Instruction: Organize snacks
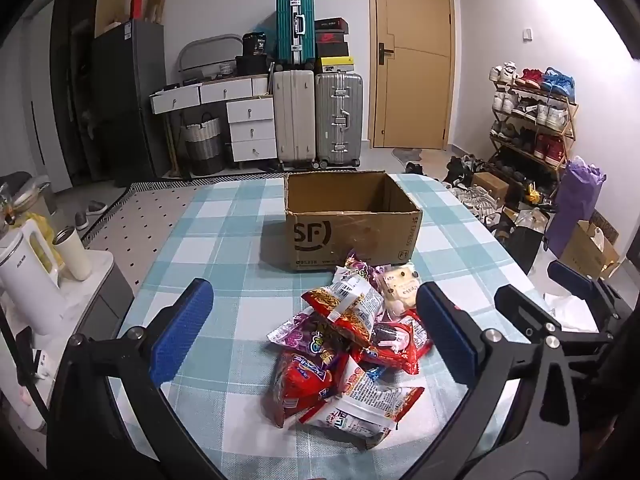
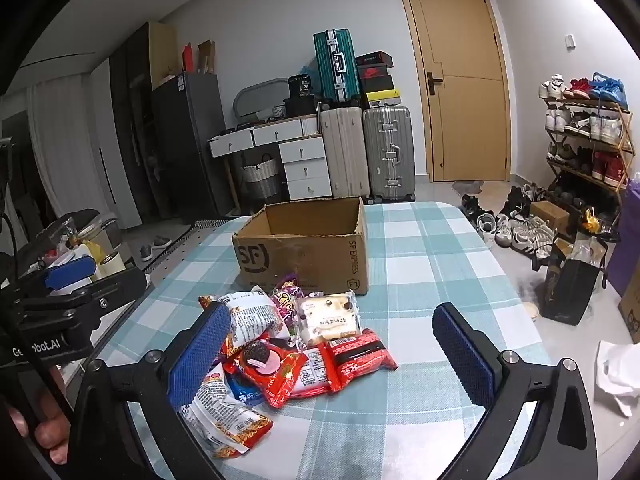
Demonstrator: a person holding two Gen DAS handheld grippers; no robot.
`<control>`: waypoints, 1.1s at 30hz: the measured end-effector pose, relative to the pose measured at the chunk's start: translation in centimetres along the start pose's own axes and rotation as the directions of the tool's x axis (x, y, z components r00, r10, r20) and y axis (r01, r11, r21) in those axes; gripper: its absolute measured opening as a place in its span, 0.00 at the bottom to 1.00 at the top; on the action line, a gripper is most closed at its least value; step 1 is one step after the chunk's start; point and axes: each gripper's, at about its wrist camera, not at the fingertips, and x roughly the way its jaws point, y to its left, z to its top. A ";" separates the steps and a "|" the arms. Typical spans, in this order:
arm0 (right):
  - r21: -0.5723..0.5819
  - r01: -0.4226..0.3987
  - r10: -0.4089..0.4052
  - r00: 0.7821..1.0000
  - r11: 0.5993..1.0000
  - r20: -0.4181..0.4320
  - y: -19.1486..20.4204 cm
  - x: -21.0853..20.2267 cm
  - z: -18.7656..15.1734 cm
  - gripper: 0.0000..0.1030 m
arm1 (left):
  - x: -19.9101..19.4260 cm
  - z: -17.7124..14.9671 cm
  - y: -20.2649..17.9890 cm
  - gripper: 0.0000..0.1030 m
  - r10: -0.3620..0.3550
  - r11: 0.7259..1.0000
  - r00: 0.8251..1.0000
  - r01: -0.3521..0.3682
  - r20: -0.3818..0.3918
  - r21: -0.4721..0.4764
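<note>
A heap of snack packets (image 1: 352,344) (image 2: 288,352) lies on the checked tablecloth in front of an open, empty cardboard box (image 1: 348,220) (image 2: 308,244) marked SF. My left gripper (image 1: 316,332) hovers above the heap, wide open, nothing between its blue pads. My right gripper (image 2: 336,348) is also wide open over the heap's right side, and its left pad (image 2: 198,356) hides part of some packets. Each gripper shows at the edge of the other's view: the right gripper (image 1: 560,300), the left gripper (image 2: 76,280). Neither holds anything.
The table (image 1: 224,240) (image 2: 432,248) has rounded far corners. To its left stands a side unit with a white kettle (image 1: 28,276) and a cup (image 1: 72,254). Right of the table are bags (image 2: 572,292), shoes and a shoe rack (image 2: 588,140) on the floor. Suitcases line the far wall.
</note>
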 end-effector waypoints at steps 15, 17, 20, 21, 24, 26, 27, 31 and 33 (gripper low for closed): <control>-0.001 0.000 0.000 1.000 1.000 0.003 0.0 -0.1 0.0 1.00 | -0.1 0.2 -0.4 0.99 -0.006 1.000 1.000 0.006 0.011 -0.002; -0.001 0.001 -0.001 1.000 1.000 0.004 0.0 -0.1 0.0 1.00 | -0.2 0.3 -0.6 0.99 -0.005 1.000 1.000 0.005 0.013 -0.002; 0.000 -0.001 0.001 1.000 1.000 0.003 0.0 -0.1 0.1 1.00 | -0.3 0.2 -0.6 0.99 -0.006 1.000 1.000 0.006 0.013 0.001; 0.000 0.001 -0.001 1.000 1.000 0.003 0.0 -0.1 0.0 1.00 | -0.3 0.2 -0.6 0.99 -0.006 1.000 1.000 0.006 0.014 0.000; 0.002 0.000 0.000 1.000 1.000 0.004 -0.3 -0.2 0.5 1.00 | -0.8 0.4 -0.5 0.99 -0.006 1.000 1.000 0.006 0.016 0.000; 0.002 0.002 -0.002 1.000 1.000 0.003 -0.3 -0.2 0.6 1.00 | -0.7 0.4 -0.5 0.99 -0.006 1.000 1.000 0.006 0.016 -0.001; 0.002 0.000 0.000 1.000 1.000 0.005 -0.3 -0.2 0.5 1.00 | -0.8 0.4 -0.5 0.99 -0.007 1.000 1.000 0.007 0.017 -0.002; 0.004 0.002 -0.002 1.000 1.000 0.005 -0.6 -0.6 0.6 1.00 | -0.8 0.4 -0.5 0.99 -0.008 1.000 1.000 0.008 0.015 0.000; 0.004 0.002 -0.002 1.000 1.000 0.006 -0.6 -0.6 0.6 1.00 | -1.1 0.4 -0.6 0.99 -0.006 1.000 1.000 0.006 0.016 0.001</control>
